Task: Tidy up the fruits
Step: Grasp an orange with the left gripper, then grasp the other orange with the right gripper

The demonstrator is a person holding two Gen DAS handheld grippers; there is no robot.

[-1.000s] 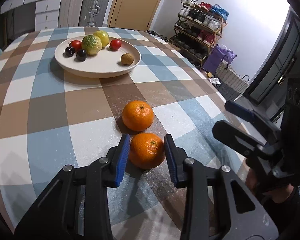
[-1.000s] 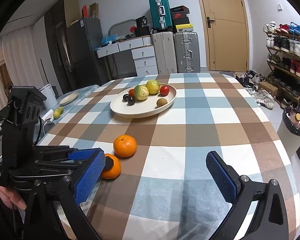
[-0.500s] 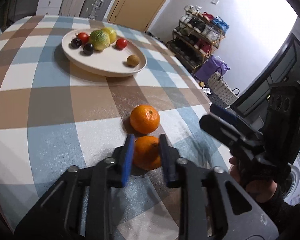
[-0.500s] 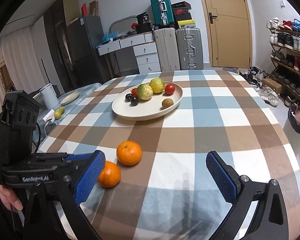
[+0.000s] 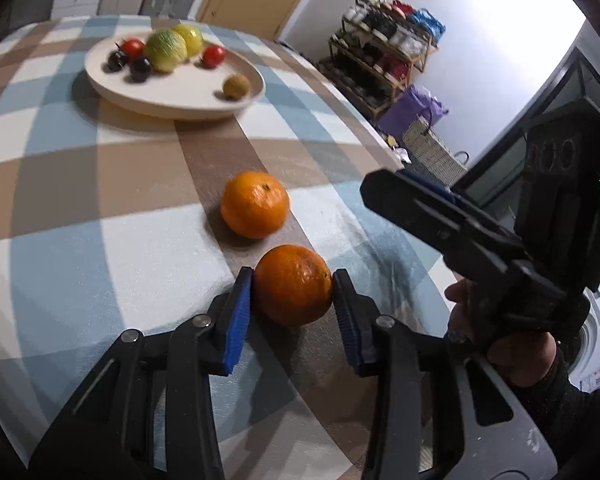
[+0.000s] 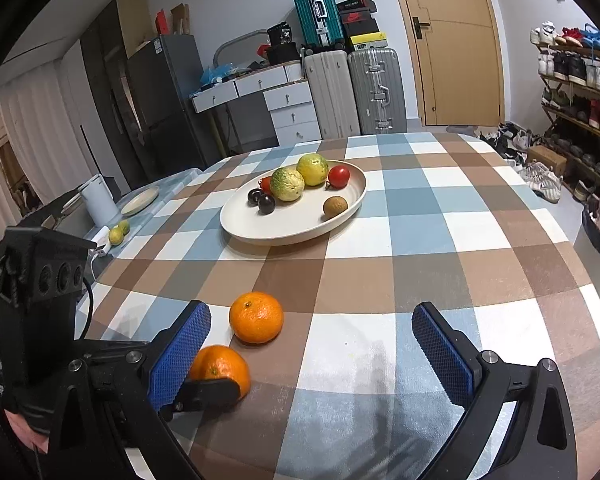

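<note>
On the checked tablecloth point(image 6: 420, 200), left claw point(image 5: 292, 304) clamped around an orange point(image 5: 293, 285), right claw point(image 6: 312, 356) spread wide.

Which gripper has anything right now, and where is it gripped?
The left gripper clamps the near orange across its sides. The right gripper is open and holds nothing.

Open bench ahead, one orange in the lane
Between the held orange point(image 5: 293, 285) and the plate point(image 6: 236, 222) the loose orange point(image 6: 256, 317) sits just ahead, blocking the straight path; bare checked bench point(image 6: 440, 240) lies wide to its right, and the plate's near half is bare, with fruit crowding its far side
</note>
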